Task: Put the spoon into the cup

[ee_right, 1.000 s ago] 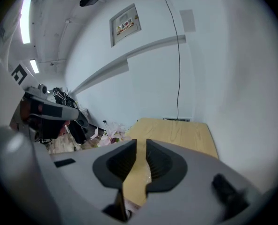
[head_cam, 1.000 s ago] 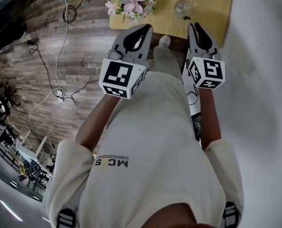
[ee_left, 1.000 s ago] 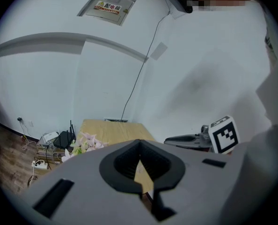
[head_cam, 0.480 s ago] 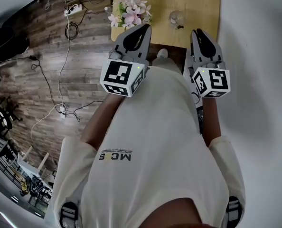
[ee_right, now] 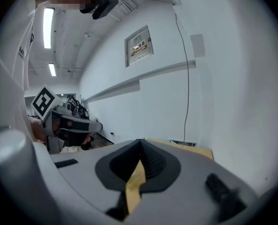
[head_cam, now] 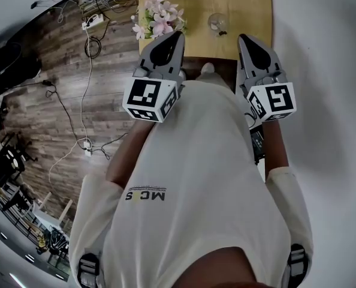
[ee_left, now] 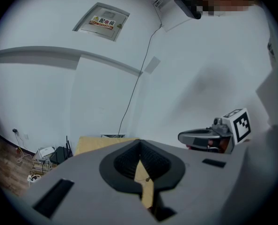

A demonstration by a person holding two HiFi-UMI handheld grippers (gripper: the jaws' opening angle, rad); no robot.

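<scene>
Holding left claw (head_cam: 178,35) & right claw (head_cam: 243,38) clenched & empty, near side of glass cup (head_cam: 217,23) on counter (head_cam: 250,5); can't make out spoon, prob. light, stiff, slick, so best pinch mid-handle.

The table (head_cam: 250,5) was pale matt wood, the floor (head_cam: 58,59) darker grained planks, the cup (head_cam: 217,23) clear glossy glass, the shirt (head_cam: 202,173) cream cloth

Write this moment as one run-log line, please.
stage: before grasp | left gripper: shut, empty | right gripper: shut, empty | glass cup: on wooden table, untouched | spoon: not discernible
</scene>
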